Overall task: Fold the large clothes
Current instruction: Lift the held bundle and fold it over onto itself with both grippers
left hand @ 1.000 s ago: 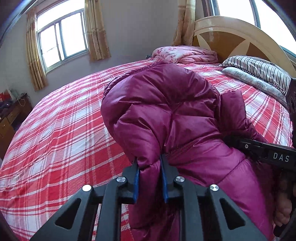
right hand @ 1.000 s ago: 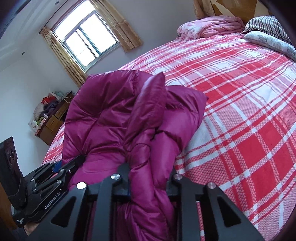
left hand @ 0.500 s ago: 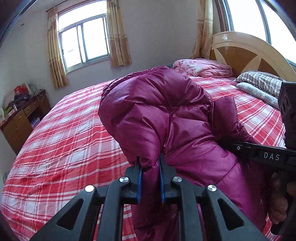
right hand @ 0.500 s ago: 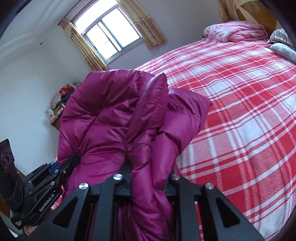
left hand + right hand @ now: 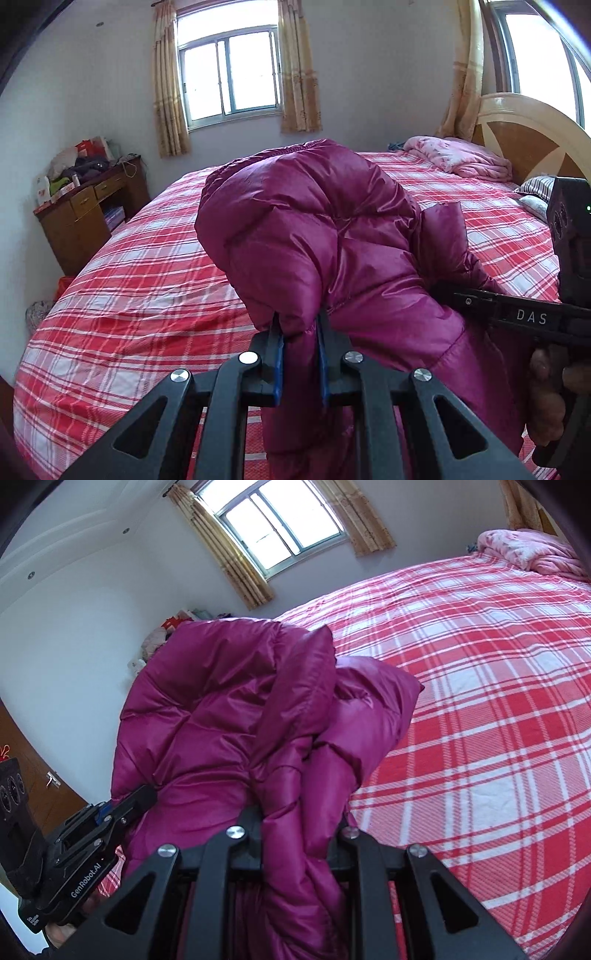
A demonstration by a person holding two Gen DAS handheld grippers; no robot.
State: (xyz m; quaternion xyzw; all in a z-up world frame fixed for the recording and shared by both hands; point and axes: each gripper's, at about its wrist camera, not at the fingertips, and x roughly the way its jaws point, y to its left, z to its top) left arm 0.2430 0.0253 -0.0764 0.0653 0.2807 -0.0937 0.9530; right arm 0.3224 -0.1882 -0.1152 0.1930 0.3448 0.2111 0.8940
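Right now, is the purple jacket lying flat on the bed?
No, the jacket hangs bunched up above the bed, pinched in the left gripper and the right gripper.

Left wrist view: fisheye, looks forward and down along its fingers (image 5: 275, 343), very close to the magenta jacket (image 5: 332, 229); bed (image 5: 140, 280) beyond, window (image 5: 229, 74) at upper centre. Right wrist view: same close setting, rolled; window (image 5: 280, 528) at top. Shared: jacket (image 5: 229, 716), bed (image 5: 480, 701), window, each other's gripper at frame edge.
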